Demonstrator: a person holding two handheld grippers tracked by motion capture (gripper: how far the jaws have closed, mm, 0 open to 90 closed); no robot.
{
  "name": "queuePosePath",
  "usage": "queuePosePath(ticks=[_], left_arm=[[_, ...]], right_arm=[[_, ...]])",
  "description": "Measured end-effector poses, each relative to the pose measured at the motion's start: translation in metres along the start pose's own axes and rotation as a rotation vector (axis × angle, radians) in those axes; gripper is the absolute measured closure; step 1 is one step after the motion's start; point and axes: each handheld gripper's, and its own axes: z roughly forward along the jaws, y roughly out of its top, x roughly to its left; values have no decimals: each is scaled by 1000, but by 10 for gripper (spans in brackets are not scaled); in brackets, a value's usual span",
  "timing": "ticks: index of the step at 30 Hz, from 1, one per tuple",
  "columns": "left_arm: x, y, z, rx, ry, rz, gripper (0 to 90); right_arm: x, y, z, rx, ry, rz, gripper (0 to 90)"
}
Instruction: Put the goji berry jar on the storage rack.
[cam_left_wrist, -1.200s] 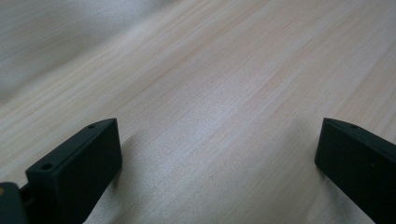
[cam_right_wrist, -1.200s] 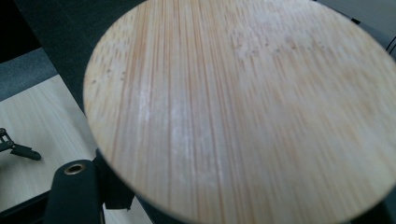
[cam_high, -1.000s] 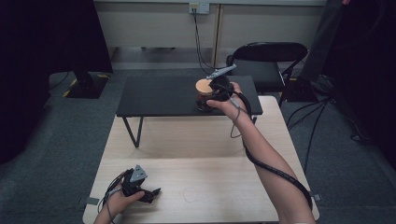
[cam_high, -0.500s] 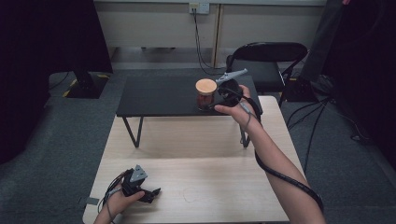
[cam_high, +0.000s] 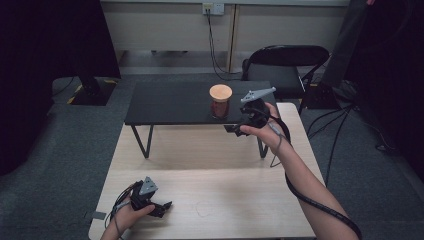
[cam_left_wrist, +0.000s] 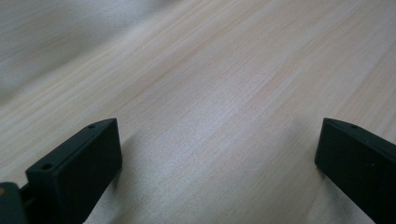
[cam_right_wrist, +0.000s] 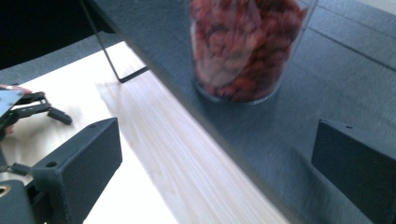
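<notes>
A dim room with a black chair (cam_high: 285, 65) at the back, and a low black shelf (cam_high: 170, 102) is sitting at the far end of the pale tabletop (cam_high: 215, 200), carrying the jar (cam_high: 220, 101) close to its near right edge. The right tool (cam_high: 239, 127) is hanging just beside it, jaws having just been opening and now spread wide with nothing between them, while the left tool (cam_high: 162, 207) is resting spread apart at the near left. That clear glass jar, packed with red dried bits under a round wooden lid, is standing so near the lip that a careless nudge could be tipping it off.
</notes>
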Motion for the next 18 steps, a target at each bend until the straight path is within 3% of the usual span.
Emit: queuePosePath(ticks=[9, 18], left_arm=[[0, 0, 0, 0, 0, 0, 0], [0, 0, 0, 0, 0, 0, 0]], right_arm=[[10, -28, -18, -8, 8, -36, 6], [12, -62, -29, -24, 41, -14, 5]])
